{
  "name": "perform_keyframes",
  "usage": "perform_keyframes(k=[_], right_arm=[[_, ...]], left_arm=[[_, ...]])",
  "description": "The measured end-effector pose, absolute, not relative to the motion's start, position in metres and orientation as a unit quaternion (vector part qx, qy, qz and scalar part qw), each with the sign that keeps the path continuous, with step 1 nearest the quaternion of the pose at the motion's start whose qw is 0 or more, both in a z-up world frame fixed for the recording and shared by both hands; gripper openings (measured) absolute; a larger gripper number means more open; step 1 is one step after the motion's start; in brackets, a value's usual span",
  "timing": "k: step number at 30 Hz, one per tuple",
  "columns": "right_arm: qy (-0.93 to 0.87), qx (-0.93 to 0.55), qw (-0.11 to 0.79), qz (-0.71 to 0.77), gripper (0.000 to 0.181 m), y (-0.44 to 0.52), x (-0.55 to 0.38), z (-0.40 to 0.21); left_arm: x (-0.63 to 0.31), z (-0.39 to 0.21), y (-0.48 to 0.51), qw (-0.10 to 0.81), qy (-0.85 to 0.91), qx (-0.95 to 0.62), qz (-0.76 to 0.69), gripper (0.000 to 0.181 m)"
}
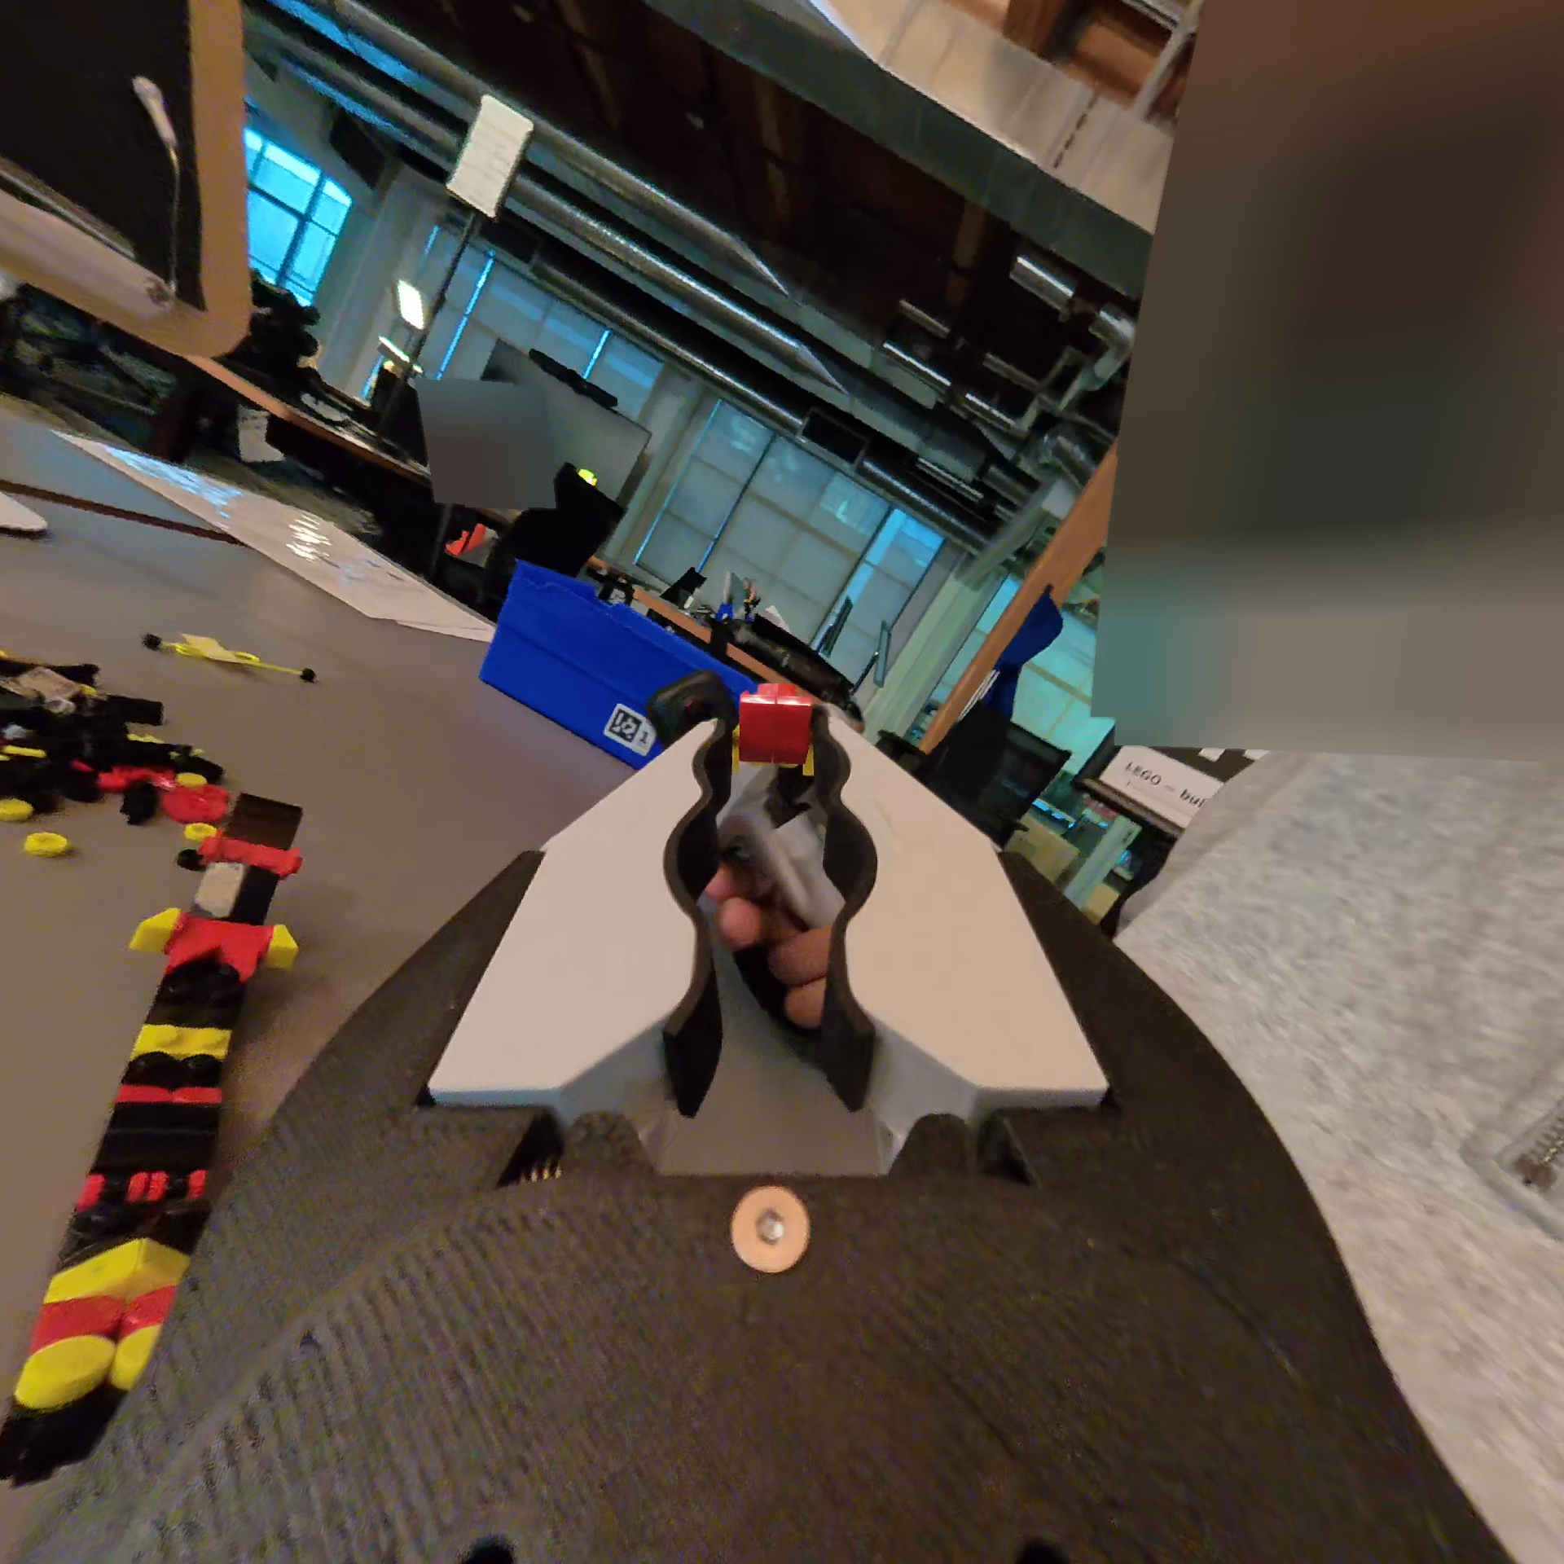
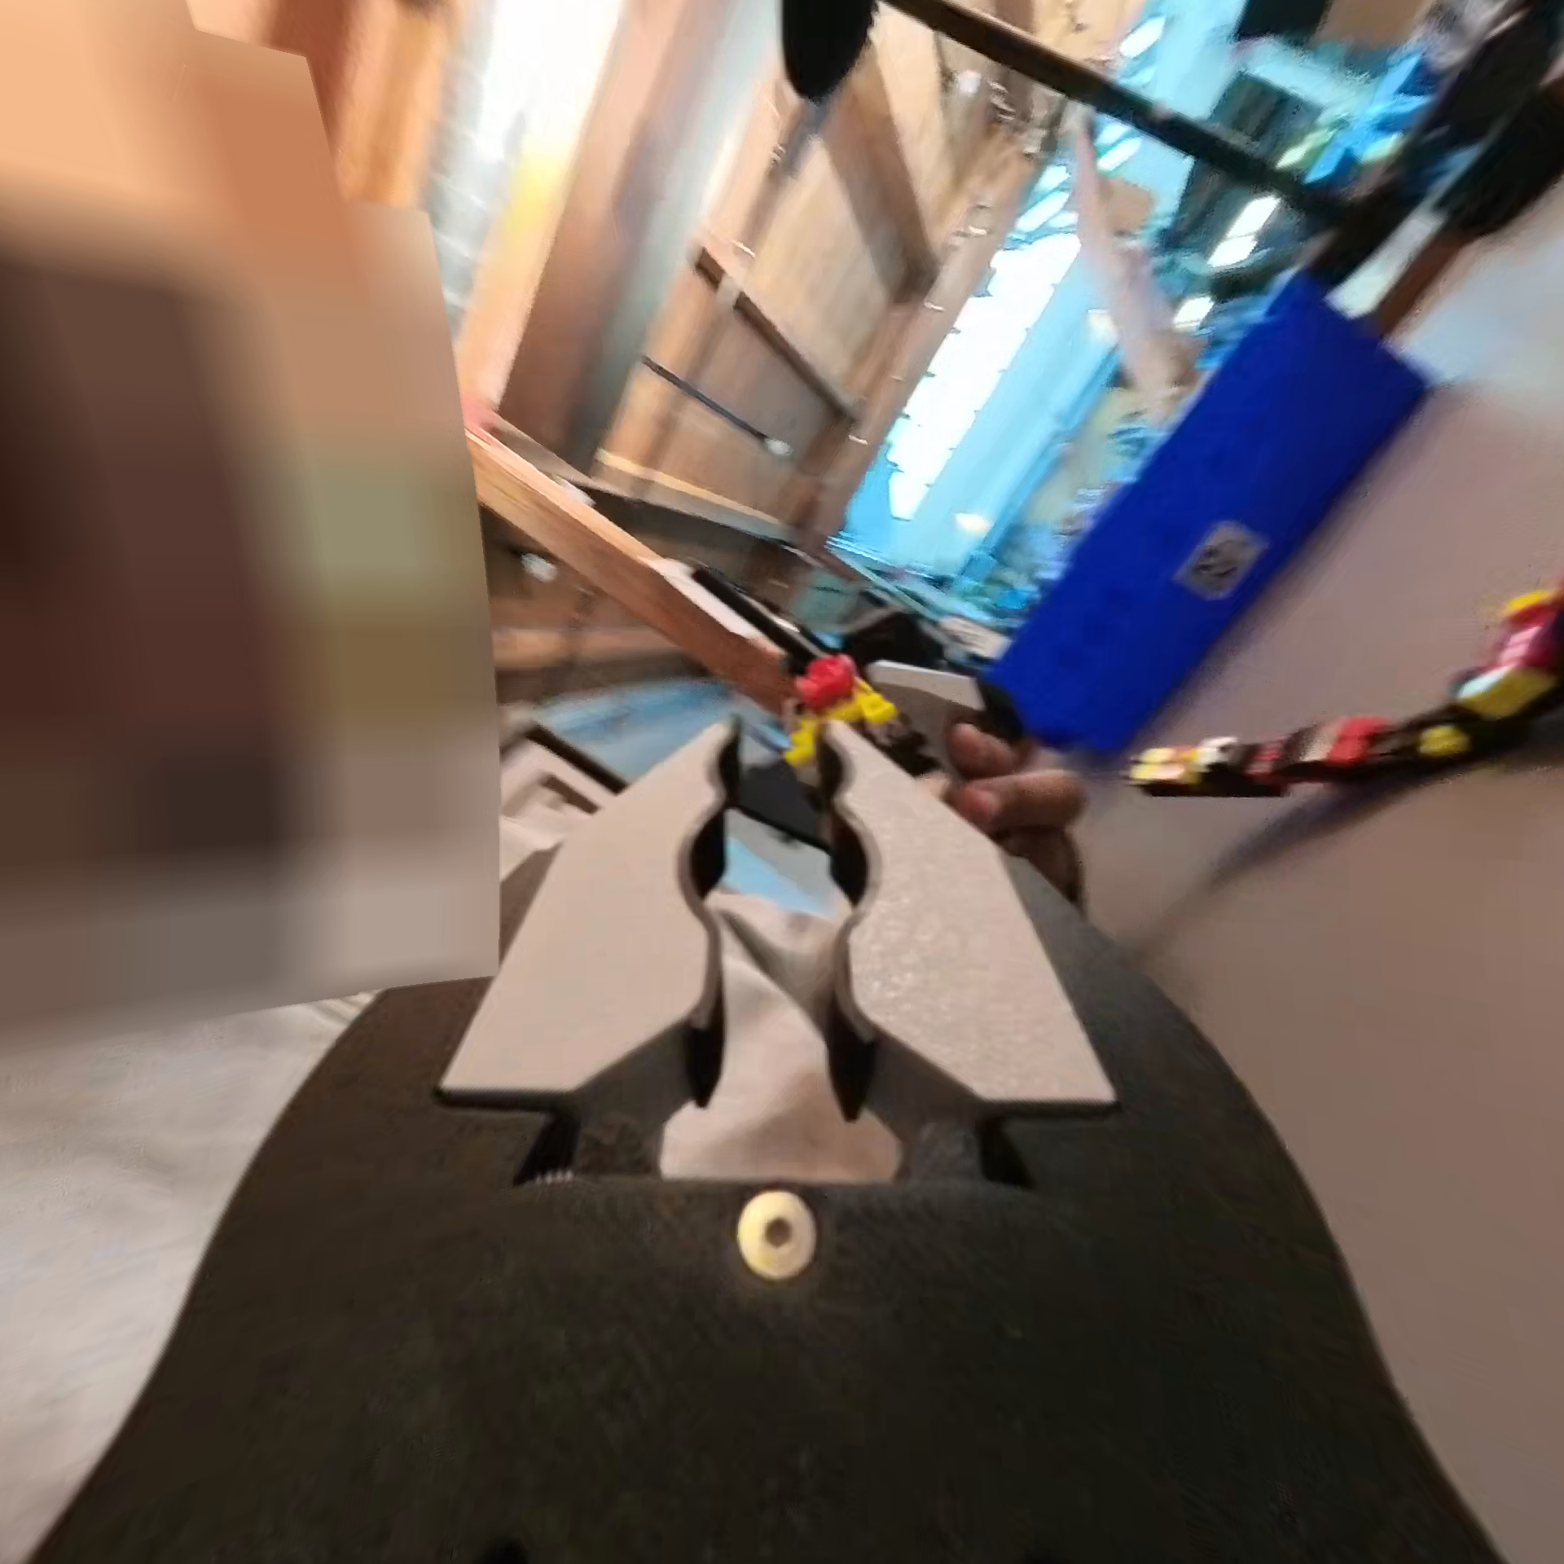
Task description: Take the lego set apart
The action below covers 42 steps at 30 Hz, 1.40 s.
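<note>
A small red-and-yellow lego piece [image 1: 772, 726] is pinched between the tips of my left gripper [image 1: 770, 732], held up off the table. In the right wrist view the same piece [image 2: 834, 696] sits at the tips of my right gripper [image 2: 783, 738], whose narrow jaws close on its yellow lower part. The left gripper's grey finger [image 2: 922, 687] and the hand holding it [image 2: 1011, 791] show just behind. A long black, red and yellow lego assembly [image 1: 182, 1041] lies on the grey table [image 1: 364, 762]. It is also in the right wrist view [image 2: 1320, 745].
A pile of loose black, red and yellow pieces [image 1: 93, 753] lies at the far left, with a yellow axle part [image 1: 224, 653] beyond it. A blue bin [image 1: 584, 656] stands at the table's back, also in the right wrist view [image 2: 1185, 542]. A grey sleeve [image 1: 1371, 1016] fills the right side. My left and right fingertips are right by each other.
</note>
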State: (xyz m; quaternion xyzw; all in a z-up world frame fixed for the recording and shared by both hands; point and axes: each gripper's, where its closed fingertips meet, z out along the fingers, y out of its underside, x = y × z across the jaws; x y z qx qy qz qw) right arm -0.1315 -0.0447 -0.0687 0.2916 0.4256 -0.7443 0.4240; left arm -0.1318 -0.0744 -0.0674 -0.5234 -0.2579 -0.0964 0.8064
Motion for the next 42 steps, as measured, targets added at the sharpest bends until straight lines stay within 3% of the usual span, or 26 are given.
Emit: perform_keyframes(k=[2, 3, 6, 14, 20, 32, 42], right_arm=[[0.504, 0.287, 0.344, -0.738, 0.045, -0.055, -0.127, -0.077], [0.532, 0.280, 0.315, -0.735, 0.051, -0.060, -0.125, -0.079], [0.564, 0.254, 0.255, -0.743, 0.051, -0.068, -0.117, -0.077], [0.565, 0.249, 0.221, -0.755, 0.031, -0.064, -0.120, -0.074], [0.587, 0.233, 0.170, -0.756, 0.029, -0.064, -0.119, -0.074], [0.549, 0.252, 0.195, -0.773, 0.029, -0.056, -0.125, -0.067], [0.552, 0.245, 0.199, -0.772, 0.029, -0.059, -0.122, -0.067]], left_arm=[[-0.133, -0.067, -0.075, 0.808, -0.265, -0.515, -0.112, 0.016], [-0.132, -0.067, -0.074, 0.808, -0.265, -0.513, -0.119, 0.016], [-0.129, -0.069, -0.070, 0.805, -0.260, -0.516, -0.136, 0.016], [-0.122, -0.067, -0.066, 0.805, -0.250, -0.513, -0.162, 0.016], [-0.121, -0.066, -0.065, 0.806, -0.246, -0.512, -0.168, 0.016], [-0.120, -0.061, -0.067, 0.820, -0.240, -0.501, -0.138, 0.024], [-0.119, -0.062, -0.068, 0.817, -0.231, -0.510, -0.137, 0.013]])
